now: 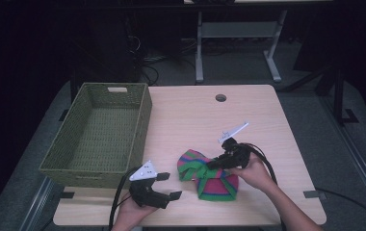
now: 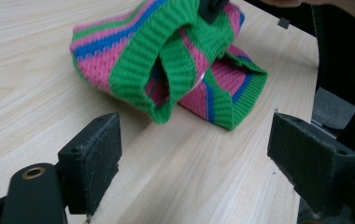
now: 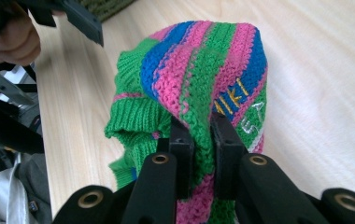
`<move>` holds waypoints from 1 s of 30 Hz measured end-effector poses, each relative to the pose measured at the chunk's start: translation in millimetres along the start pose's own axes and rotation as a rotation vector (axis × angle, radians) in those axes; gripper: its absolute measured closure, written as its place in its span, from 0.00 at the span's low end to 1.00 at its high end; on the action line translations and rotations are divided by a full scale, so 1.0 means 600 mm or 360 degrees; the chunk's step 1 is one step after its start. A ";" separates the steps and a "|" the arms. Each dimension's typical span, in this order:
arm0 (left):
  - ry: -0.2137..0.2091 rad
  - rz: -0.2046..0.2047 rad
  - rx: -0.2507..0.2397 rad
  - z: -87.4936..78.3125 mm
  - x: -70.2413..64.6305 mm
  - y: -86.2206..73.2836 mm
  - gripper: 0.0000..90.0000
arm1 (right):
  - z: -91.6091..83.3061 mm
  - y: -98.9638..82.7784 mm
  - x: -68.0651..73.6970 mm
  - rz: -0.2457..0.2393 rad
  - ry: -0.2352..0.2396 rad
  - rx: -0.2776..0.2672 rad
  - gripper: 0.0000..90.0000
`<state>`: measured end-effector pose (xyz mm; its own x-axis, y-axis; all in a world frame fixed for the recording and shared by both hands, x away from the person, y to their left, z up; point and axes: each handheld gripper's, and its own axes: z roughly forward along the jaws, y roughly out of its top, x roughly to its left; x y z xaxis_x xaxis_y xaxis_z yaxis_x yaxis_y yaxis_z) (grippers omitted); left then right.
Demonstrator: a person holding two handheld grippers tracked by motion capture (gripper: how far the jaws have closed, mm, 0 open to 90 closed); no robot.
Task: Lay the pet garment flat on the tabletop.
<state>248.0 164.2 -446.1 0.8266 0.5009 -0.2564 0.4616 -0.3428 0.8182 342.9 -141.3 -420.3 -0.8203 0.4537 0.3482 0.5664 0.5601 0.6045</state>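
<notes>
The right claw (image 3: 199,135) was almost closed, its jaws pinching a fold of the knitted cap with green, pink and blue stripes (image 1: 208,174) on the pale wooden surface (image 1: 190,115). The left claw (image 1: 163,185) stood wide open beside it, holding nothing. The right gripper view showed yellow letters on the cap; the high view showed a green woven basket (image 1: 99,134).

Ribbed knitted wool hat (image 1: 209,174); matt pale wood-grain table (image 1: 248,110); woven basket (image 1: 99,132)

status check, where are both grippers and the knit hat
Right gripper shut on a fold of the striped knit hat. Left gripper open, short of it, holding nothing. Hat partly on the table; green basket off to the left, nothing between.
</notes>
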 end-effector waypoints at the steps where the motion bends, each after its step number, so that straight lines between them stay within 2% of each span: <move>1: -0.0002 0.0000 -0.0002 0.000 0.000 0.000 0.19 | 0.000 0.000 0.000 0.0000 0.0000 0.0000 0.90; 3: 0.0000 0.0005 0.0005 0.000 0.001 -0.001 0.19 | 0.010 -0.006 -0.006 0.0001 0.0031 0.0011 0.89; 8: -0.0001 -0.0010 0.0000 0.000 0.001 -0.001 0.19 | 0.022 -0.015 -0.014 -0.0005 0.0052 0.0029 0.86; 10: -0.0001 -0.0005 0.0005 0.001 0.000 -0.001 0.19 | 0.033 -0.022 -0.015 -0.0016 0.0076 0.0076 0.82; 17: -0.0001 -0.0004 0.0006 0.000 0.000 -0.001 0.19 | 0.047 -0.033 -0.012 -0.0053 0.0091 0.0098 0.73; 23: 0.0000 -0.0003 0.0003 0.000 0.000 0.000 0.19 | 0.040 -0.035 -0.009 -0.0054 0.0121 0.0086 0.65; 25: 0.0002 -0.0002 0.0006 0.000 0.000 0.000 0.19 | 0.034 -0.034 -0.006 -0.0081 0.0100 0.0090 0.61; 30: 0.0003 -0.0003 0.0005 0.000 0.000 0.000 0.19 | 0.017 -0.033 0.002 -0.0087 0.0097 0.0054 0.56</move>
<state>247.7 164.4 -446.1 0.8252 0.5031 -0.2567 0.4640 -0.3446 0.8161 331.6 -144.7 -439.2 -0.8529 0.3795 0.3586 0.5220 0.6064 0.5998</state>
